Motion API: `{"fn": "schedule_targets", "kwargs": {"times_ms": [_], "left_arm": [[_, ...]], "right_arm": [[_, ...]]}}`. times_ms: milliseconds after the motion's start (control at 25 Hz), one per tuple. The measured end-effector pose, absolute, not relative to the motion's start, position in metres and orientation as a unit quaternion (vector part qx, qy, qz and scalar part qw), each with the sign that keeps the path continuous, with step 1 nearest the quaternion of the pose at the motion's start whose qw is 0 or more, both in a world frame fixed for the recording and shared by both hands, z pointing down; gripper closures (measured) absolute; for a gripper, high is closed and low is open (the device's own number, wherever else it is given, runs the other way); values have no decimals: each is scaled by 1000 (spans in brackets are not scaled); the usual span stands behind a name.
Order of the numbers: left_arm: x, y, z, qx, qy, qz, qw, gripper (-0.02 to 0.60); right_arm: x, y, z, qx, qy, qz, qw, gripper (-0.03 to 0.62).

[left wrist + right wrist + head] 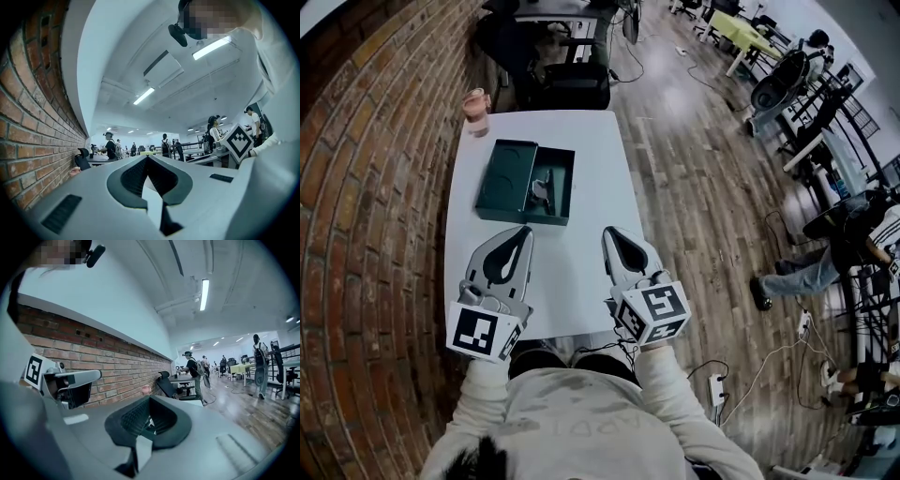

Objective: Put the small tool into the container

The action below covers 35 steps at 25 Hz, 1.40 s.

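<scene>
The small tool (542,187) lies in the right half of the open green container (504,169), in the upper middle of the head view on the white table (581,272). The left gripper (525,231) and the right gripper (610,232) sit below it, apart from the container. Both have their jaws together and hold nothing.

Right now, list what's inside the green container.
The green container holds a small dark tool in its right half; the left looks bare. Anything beneath the tool is covered.
</scene>
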<state>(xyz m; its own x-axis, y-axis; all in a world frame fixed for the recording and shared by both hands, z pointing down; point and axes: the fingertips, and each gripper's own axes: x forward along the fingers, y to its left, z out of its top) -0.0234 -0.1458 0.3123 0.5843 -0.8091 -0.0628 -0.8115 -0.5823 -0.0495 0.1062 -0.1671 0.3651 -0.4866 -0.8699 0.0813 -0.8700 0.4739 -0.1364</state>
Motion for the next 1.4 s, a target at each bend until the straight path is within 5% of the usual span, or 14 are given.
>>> {"fn": "schedule_targets", "kwargs": {"times_ms": [1400], "left_arm": [[-14,-89,303,-874,484,25,42,575]], "right_arm": [[114,-110,328,486,-873,37,-32,585]]}}
